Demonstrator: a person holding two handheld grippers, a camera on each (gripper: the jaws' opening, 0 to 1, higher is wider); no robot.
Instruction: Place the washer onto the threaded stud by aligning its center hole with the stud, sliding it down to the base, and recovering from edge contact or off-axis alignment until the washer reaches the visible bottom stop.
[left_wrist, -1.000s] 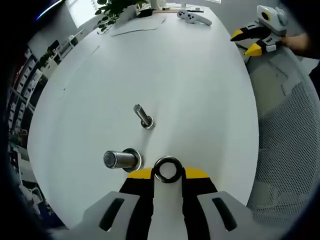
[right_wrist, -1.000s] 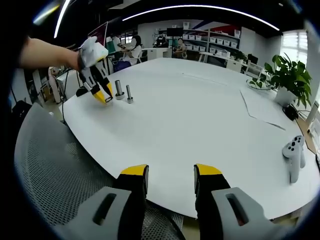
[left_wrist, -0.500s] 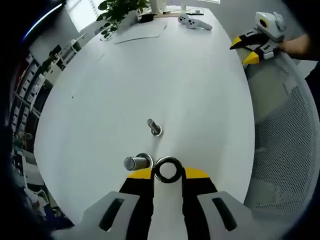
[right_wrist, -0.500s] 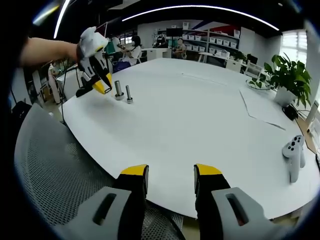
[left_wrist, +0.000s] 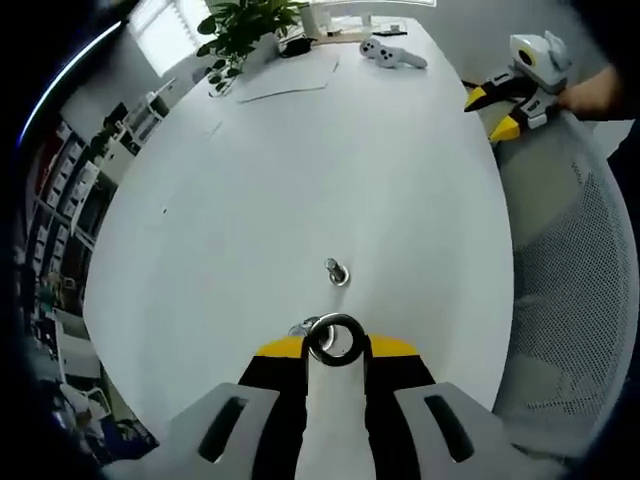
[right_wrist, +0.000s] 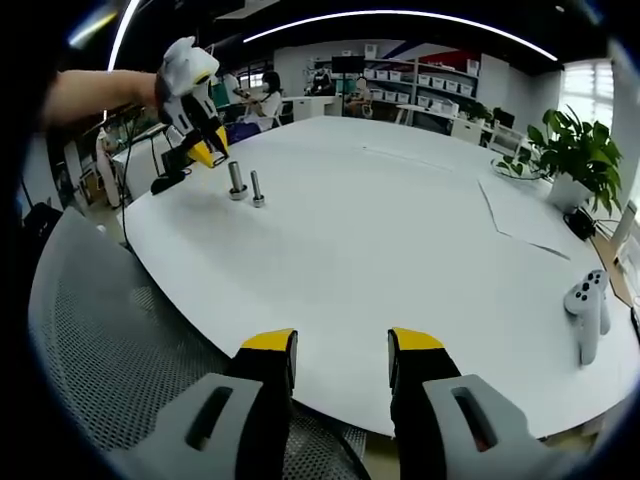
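While the right gripper view lets us see the stud (right_wrist: 236, 180) side-on, the washer (left_wrist: 335, 339) sits pinched between our left gripper (left_wrist: 335, 350) tips, stud peeking at ten o'clock. Our right gripper (right_wrist: 340, 352) gapes, holding nothing.

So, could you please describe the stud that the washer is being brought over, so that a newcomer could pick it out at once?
On the large white table, look to the edge nearest the mesh chair, where two upright metal studs stand side by side. The target is the thicker stud, next to the left gripper holding the washer. The thinner stud stands farther from that gripper.
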